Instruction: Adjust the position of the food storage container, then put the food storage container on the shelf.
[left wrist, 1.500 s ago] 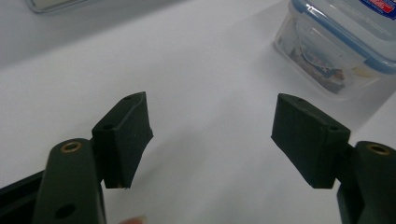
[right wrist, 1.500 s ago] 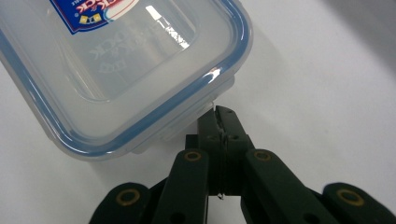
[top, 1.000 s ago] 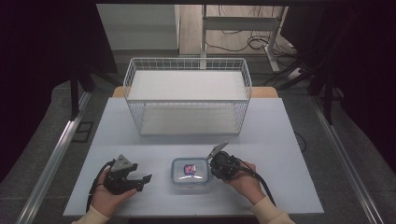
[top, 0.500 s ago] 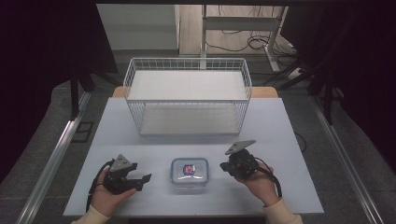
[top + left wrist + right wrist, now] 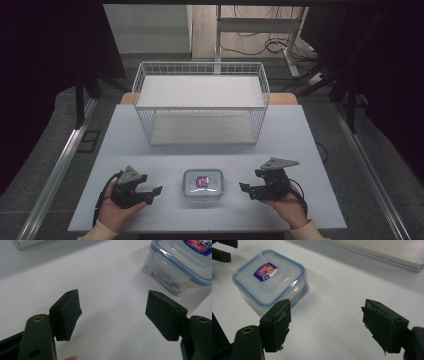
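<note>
Table (image 5: 300, 130): white, with a wire basket (image 5: 201, 102) at the back.
Box (image 5: 202, 184): lid on, near the front edge, between both grippers, touching neither.
Left gripper (image 5: 150, 192): jaws apart, nothing inside.
Right gripper (image 5: 246, 189): jaws just opened wide, nothing inside.

A small, square food container (image 5: 202, 184) of clear plastic with rounded corners sits flat and upright on the white tabletop (image 5: 210, 150), near the middle of its near edge. Its translucent lid, rimmed in blue, is closed on top and carries a red-and-blue label at its centre. Something indistinct shows through the side wall.
</note>
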Tool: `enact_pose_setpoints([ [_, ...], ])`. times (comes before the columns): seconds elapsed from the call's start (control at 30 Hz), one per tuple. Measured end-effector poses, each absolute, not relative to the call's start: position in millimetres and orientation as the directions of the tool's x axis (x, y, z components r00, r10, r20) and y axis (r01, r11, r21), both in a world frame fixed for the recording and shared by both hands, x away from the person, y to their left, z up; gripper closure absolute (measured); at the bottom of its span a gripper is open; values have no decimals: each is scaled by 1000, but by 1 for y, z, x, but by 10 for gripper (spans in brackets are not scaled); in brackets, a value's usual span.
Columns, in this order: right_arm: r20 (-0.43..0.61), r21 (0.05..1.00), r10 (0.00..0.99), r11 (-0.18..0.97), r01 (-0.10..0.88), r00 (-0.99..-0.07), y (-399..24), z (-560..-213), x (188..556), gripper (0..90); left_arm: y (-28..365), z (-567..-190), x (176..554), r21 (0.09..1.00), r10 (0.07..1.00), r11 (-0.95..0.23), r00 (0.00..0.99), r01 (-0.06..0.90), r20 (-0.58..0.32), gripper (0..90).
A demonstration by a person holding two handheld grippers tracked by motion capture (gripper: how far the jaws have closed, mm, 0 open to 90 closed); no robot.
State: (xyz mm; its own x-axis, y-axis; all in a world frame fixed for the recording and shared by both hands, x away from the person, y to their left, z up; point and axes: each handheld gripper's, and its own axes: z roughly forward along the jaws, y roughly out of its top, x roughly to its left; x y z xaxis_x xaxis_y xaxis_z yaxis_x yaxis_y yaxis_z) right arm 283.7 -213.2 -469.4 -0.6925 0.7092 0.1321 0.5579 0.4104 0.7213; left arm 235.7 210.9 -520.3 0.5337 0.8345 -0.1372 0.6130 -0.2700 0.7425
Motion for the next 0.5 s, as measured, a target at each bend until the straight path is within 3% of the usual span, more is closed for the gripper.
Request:
enact_pose_setpoints([
  [0.33, 146, 725, 713, 395, 564, -686, -210, -473, 284, 205, 211, -518, 235, 750, 838, -258, 527, 610, -140, 272],
  [0.5, 179, 727, 717, 365, 581, -674, -209, -474, 284, 203, 210, -511, 234, 769, 847, -211, 505, 604, -165, 225],
])
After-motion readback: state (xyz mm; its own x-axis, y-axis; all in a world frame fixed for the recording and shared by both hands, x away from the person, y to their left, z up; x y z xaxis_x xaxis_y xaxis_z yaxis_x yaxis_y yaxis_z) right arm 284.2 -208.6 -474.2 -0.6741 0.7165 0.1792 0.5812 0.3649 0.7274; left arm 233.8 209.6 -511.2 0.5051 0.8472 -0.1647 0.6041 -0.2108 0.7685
